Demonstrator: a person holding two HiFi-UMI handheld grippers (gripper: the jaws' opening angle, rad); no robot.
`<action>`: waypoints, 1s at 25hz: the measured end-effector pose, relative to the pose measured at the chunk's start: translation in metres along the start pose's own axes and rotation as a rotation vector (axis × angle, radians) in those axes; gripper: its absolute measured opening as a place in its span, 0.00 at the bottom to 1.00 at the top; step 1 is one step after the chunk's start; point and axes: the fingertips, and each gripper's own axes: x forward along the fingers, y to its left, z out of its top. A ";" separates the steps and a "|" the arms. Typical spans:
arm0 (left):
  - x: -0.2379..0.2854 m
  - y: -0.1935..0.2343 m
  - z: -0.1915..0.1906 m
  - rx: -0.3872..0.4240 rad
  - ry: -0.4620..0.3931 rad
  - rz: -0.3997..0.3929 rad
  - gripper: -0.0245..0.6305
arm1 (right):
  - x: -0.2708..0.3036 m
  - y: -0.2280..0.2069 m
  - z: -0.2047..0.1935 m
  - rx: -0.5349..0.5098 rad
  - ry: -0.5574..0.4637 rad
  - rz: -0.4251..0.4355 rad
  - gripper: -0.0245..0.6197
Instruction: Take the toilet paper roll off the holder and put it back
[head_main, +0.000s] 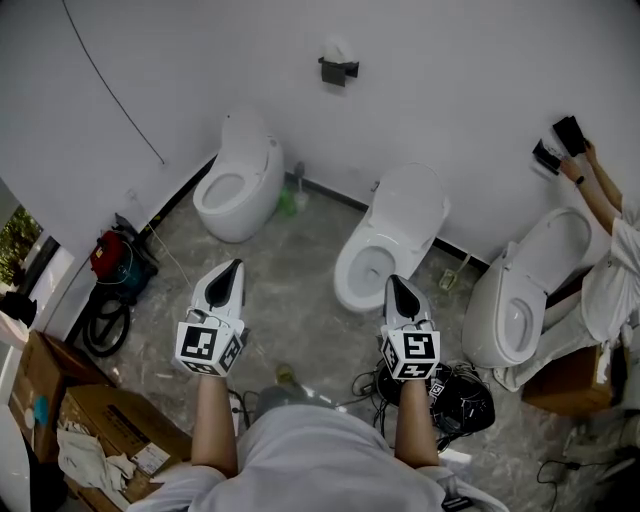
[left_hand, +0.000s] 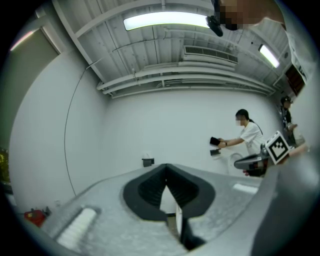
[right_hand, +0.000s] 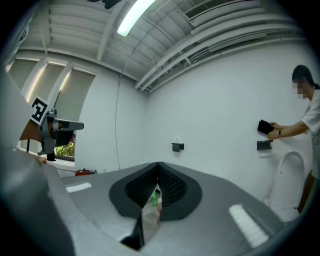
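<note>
The black holder (head_main: 339, 70) hangs high on the white wall ahead, with the white toilet paper roll (head_main: 336, 50) on top of it. The same holder (left_hand: 148, 162) looks small and distant in the left gripper view, and the holder (right_hand: 177, 146) is just as far off in the right gripper view. My left gripper (head_main: 236, 265) and right gripper (head_main: 392, 280) are held side by side at waist height, pointing toward the wall, well short of the roll. Both pairs of jaws meet at their tips, the left gripper (left_hand: 166, 168) and the right gripper (right_hand: 158, 165) alike, with nothing held.
Three white toilets stand along the wall: toilet (head_main: 240, 180), toilet (head_main: 390, 235) and toilet (head_main: 530, 290). A person (head_main: 610, 250) at the right reaches to another wall holder (head_main: 547, 155). Cardboard boxes (head_main: 90, 420), a red tool (head_main: 108, 255) and cables (head_main: 450, 395) lie on the floor.
</note>
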 end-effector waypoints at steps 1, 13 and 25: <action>0.002 0.003 -0.002 -0.002 0.002 0.000 0.04 | 0.004 0.001 -0.001 0.001 0.002 0.001 0.04; 0.063 0.065 -0.023 -0.014 0.020 0.003 0.04 | 0.093 0.006 0.001 -0.006 0.009 0.001 0.04; 0.124 0.175 -0.023 -0.025 0.015 -0.017 0.04 | 0.212 0.049 0.030 -0.029 0.002 -0.012 0.04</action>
